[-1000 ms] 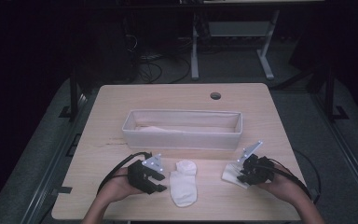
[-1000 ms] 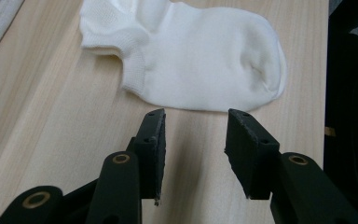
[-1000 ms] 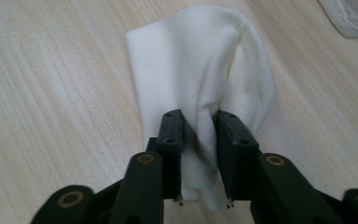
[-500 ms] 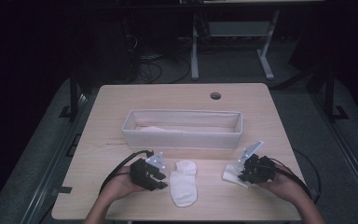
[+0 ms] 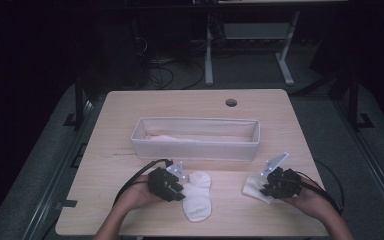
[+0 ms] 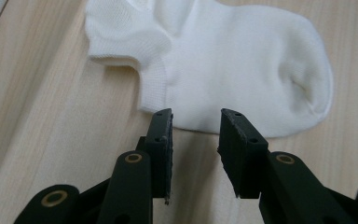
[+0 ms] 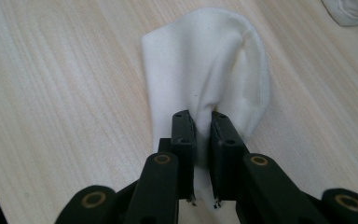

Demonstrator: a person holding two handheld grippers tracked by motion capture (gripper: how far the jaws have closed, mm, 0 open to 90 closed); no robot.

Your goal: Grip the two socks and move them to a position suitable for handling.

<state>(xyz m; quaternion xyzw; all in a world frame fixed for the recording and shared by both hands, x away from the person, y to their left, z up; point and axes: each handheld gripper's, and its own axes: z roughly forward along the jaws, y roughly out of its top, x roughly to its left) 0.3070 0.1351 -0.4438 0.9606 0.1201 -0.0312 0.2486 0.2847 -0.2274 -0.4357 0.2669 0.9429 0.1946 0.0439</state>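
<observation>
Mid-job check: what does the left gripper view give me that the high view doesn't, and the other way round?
Left gripper view: the left tool has open jaws stopped just short of the flat white ankle sock's edge, nothing between them.

High view: the long white fabric bin, and the right tool on a second white sock at the right.

Both: that flat sock on the light wooden table.

Left hand-held gripper (image 6: pixel 196 122) jaws parted, just closing; right hand-held gripper (image 7: pixel 202 122) clamped.
</observation>
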